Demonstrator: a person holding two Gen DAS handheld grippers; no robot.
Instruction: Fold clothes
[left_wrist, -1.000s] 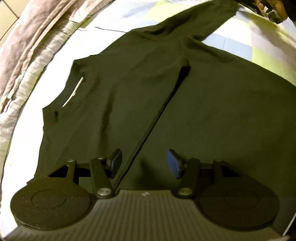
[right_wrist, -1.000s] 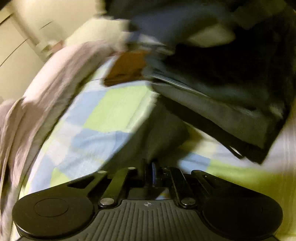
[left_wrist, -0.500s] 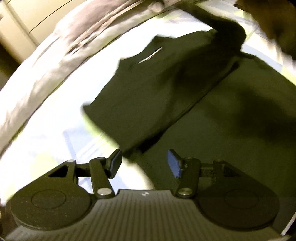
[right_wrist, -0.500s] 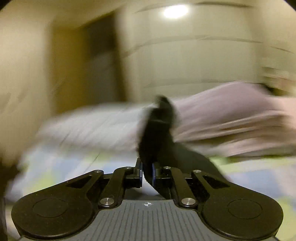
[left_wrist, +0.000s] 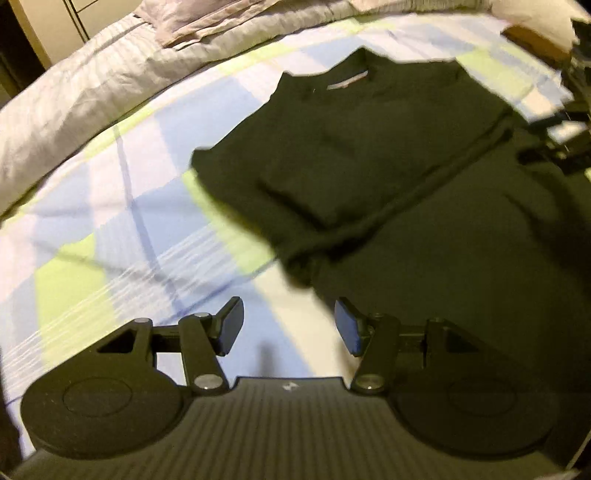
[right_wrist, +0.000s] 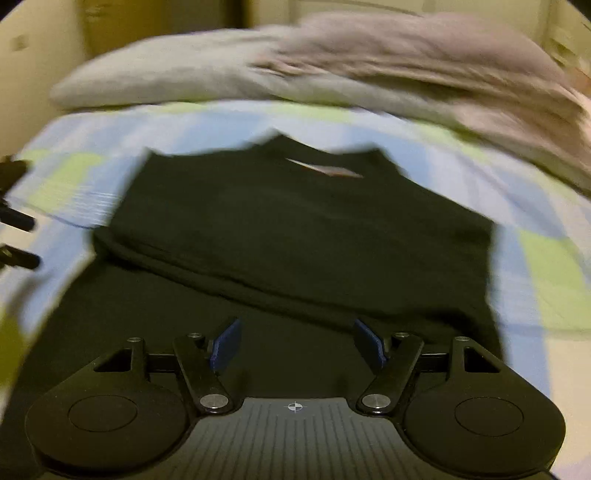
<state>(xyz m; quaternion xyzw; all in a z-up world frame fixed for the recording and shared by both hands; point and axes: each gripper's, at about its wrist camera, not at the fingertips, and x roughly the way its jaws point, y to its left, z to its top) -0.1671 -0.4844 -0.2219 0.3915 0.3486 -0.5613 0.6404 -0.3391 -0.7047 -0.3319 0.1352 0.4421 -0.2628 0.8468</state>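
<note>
A dark green shirt (left_wrist: 388, 155) lies flat on the checked bedsheet (left_wrist: 122, 206), its sleeves folded in over the body and a folded edge running across it. My left gripper (left_wrist: 288, 325) is open and empty, hovering over the sheet just off the shirt's near left corner. In the right wrist view the shirt (right_wrist: 295, 229) fills the middle, collar at the far end. My right gripper (right_wrist: 295, 347) is open and empty, just above the shirt's near part. The right gripper also shows at the right edge of the left wrist view (left_wrist: 565, 144).
A rumpled pale quilt (left_wrist: 110, 77) lies heaped along the far side of the bed, also seen in the right wrist view (right_wrist: 406, 70). A brown item (left_wrist: 532, 40) sits at the far right. Cupboard doors stand behind the bed.
My right gripper carried the sleeve over onto the shirt body and let it go; its jaws are now open. My left gripper drew back toward the shirt's near left corner.
</note>
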